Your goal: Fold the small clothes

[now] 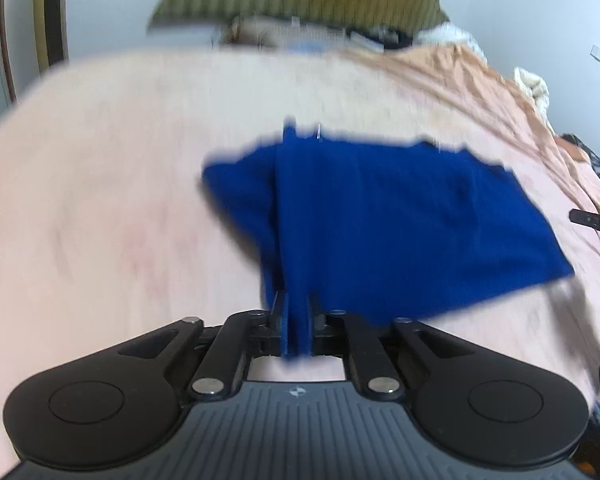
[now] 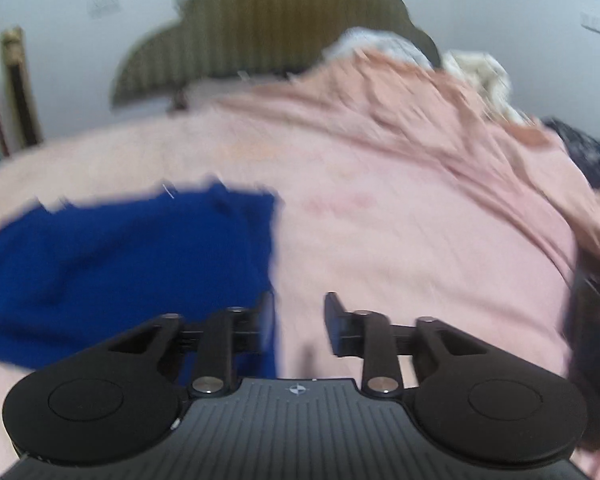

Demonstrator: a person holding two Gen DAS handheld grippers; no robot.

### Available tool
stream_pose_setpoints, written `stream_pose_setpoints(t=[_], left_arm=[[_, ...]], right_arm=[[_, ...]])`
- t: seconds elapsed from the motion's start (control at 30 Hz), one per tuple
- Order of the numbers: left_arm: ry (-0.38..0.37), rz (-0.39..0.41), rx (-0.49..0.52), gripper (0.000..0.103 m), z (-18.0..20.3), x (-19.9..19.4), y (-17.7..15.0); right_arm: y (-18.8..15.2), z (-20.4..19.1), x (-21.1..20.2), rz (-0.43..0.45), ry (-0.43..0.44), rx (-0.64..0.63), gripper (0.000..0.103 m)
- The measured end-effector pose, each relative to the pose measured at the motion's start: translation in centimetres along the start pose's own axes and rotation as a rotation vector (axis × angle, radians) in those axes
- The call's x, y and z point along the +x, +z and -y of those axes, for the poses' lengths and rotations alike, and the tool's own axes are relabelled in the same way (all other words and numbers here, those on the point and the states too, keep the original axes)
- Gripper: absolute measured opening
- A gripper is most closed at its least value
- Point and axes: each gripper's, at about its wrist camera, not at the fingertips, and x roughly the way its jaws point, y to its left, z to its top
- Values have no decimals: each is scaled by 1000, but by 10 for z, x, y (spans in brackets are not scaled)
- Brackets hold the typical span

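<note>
Left gripper (image 1: 298,320) clamps a fold of the blue garment (image 1: 380,216) on the pink bedsheet (image 1: 100,160) — right gripper (image 2: 298,320) gapes empty beside it — folding looks barely begun.

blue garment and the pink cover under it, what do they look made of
Blue garment: looks like a soft matte knit, maybe cotton; it drapes limply from the shut left gripper with no shine. Pink cover: thin woven fabric, likely a bedsheet, matte, bunched into fine wrinkles toward the far right. Motion blur hides the weave of both.
</note>
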Motion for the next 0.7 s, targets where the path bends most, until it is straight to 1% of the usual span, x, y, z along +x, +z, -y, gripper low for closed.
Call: stream_pose_setpoints(t=[0.03, 0.07, 0.1, 0.13, 0.17, 0.2, 0.23, 0.27, 0.33, 0.37, 0.4, 0.43, 0.47, 0.5, 0.53, 0.57, 0.6, 0.63, 0.67, 0.7], left_arm=[[4, 25, 16, 22, 9, 3, 12], [3, 38, 26, 41, 17, 8, 22], [-1, 51, 37, 67, 27, 17, 32], [-9, 73, 56, 73, 37, 27, 40], [-16, 100, 80, 76, 46, 38, 47], [-13, 113, 103, 76, 53, 50, 52], [12, 113, 119, 76, 58, 66, 60], [58, 111, 122, 76, 60, 82, 66], [142, 96, 117, 76, 54, 111, 72], [181, 70, 100, 76, 45, 127, 73], [212, 39, 75, 76, 35, 136, 71], [221, 21, 38, 77, 25, 141, 68], [190, 36, -2, 76, 18, 135, 64], [166, 57, -23, 76, 14, 125, 60], [161, 77, -26, 76, 15, 113, 56], [161, 92, -19, 76, 18, 104, 53], [155, 106, -11, 76, 22, 95, 49], [138, 116, -5, 77, 27, 89, 43], [115, 110, 6, 80, 32, 86, 37], [102, 92, 22, 81, 36, 87, 31]], right_arm=[[9, -9, 9, 3, 42, -21, 36], [17, -17, 19, 8, 78, -39, 42], [25, -25, 33, 4, 103, -50, 42], [32, -34, 49, -12, 118, -59, 43], [40, -42, 67, -25, 138, -63, 43], [45, -49, 82, -30, 160, -59, 42], [50, -55, 99, -39, 171, -54, 42], [54, -59, 117, -60, 167, -48, 42], [56, -62, 148, -112, 132, -38, 42], [55, -60, 162, -127, 90, -39, 42], [52, -54, 172, -130, 44, -43, 43], [50, -46, 174, -116, 33, -36, 42], [50, -38, 171, -108, 42, 0, 42], [52, -34, 164, -114, 1, 26, 43], [53, -36, 153, -101, -44, 20, 46], [52, -41, 139, -67, -52, -10, 50], [48, -50, 124, -36, -28, -44, 55], [43, -57, 111, -19, 25, -71, 58], [35, -65, 99, -14, 100, -94, 66], [27, -73, 92, -23, 163, -115, 73]])
